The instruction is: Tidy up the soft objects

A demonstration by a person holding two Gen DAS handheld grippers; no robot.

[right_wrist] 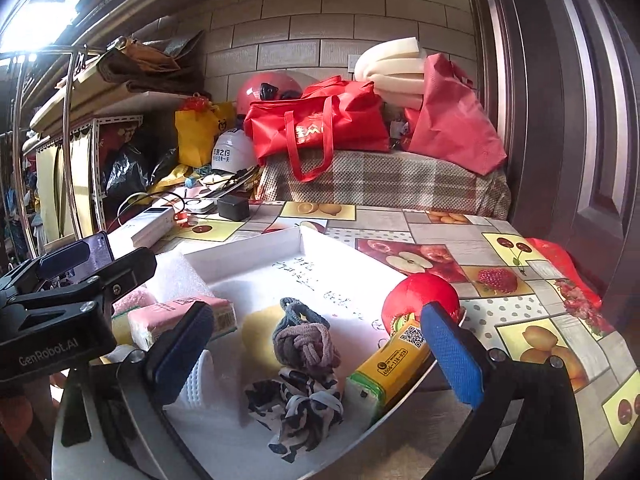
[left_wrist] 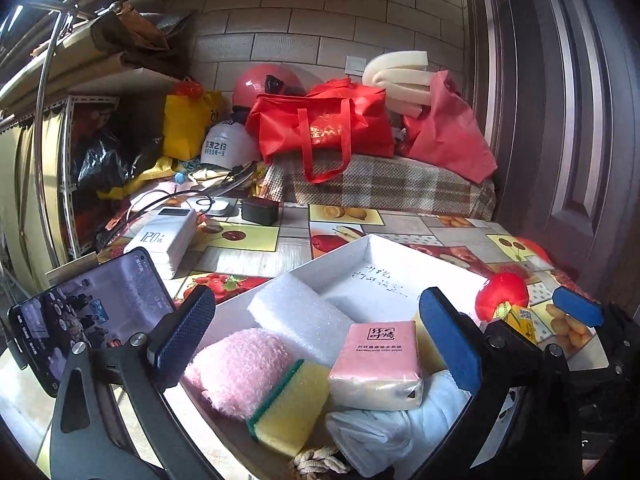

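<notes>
White cardboard tray (left_wrist: pixel 360 252) is packed — pink fluffy cloth (left_wrist: pixel 236 372), yellow-green sponge (left_wrist: pixel 288 404), pink tissue pack (left_wrist: pixel 376 364), knotted hair ties (right_wrist: pixel 304 336) — both grippers' (left_wrist: pixel 316 340) (right_wrist: pixel 316 356) jaws released, holding nothing.

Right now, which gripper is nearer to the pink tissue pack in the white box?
Left. The left gripper is open with the pink tissue pack between its fingers; the right gripper is off to the pack's right, open over the hair ties.
</notes>
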